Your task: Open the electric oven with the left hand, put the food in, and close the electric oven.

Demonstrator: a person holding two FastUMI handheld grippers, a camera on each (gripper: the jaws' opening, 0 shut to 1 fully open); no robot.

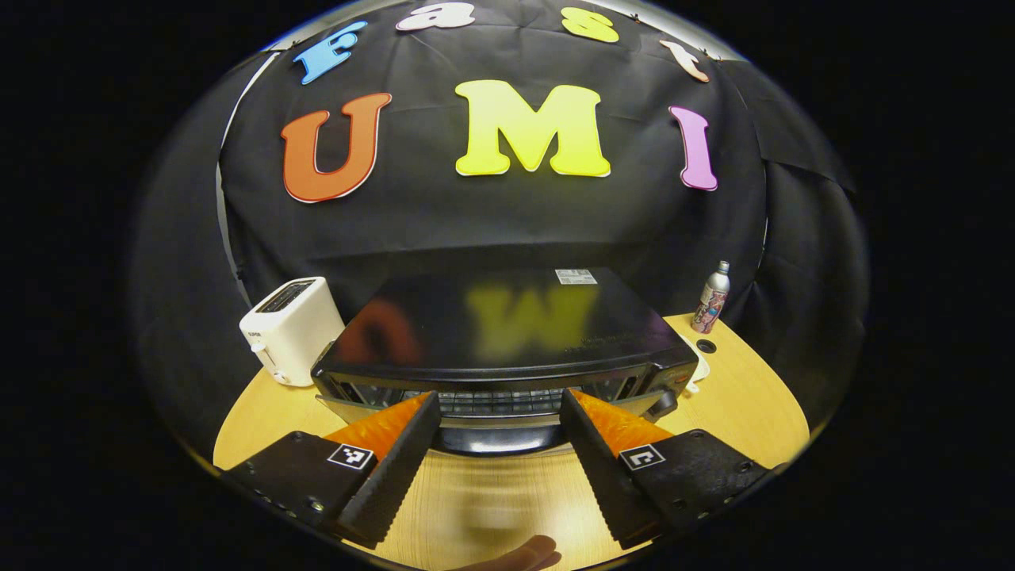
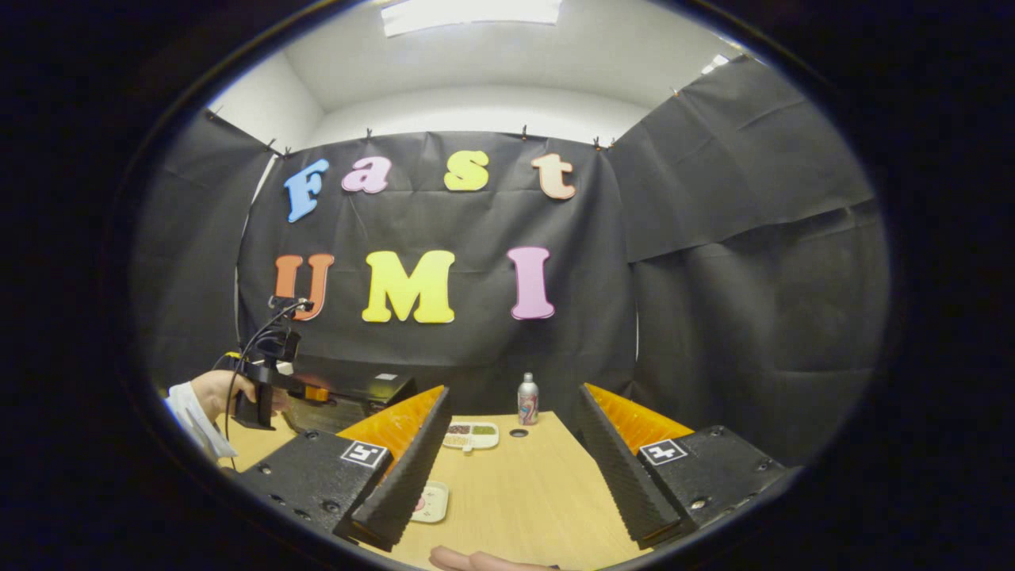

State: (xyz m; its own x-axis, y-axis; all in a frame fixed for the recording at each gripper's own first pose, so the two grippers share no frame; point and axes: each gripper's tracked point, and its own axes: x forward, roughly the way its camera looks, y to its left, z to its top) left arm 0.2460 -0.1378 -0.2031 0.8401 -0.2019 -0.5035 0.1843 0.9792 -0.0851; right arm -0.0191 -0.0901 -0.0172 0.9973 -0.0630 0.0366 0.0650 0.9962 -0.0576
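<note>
- Oven [image 1: 507, 333] on the table [image 1: 737, 412], door seemingly cracked at the top (opening looks barely begun).
- Left gripper [image 1: 499, 404], fingers apart, right at the door's upper edge.
- Right gripper [image 2: 515, 444] spread wide, holding nothing.
- Food tray [image 2: 471, 434] waits beside the oven; loading and closing remain.

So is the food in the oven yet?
Not yet. The electric oven door looks cracked open at most; the open left gripper sits at its handle. The right gripper is open with nothing in it. The food tray waits on the table.
</note>
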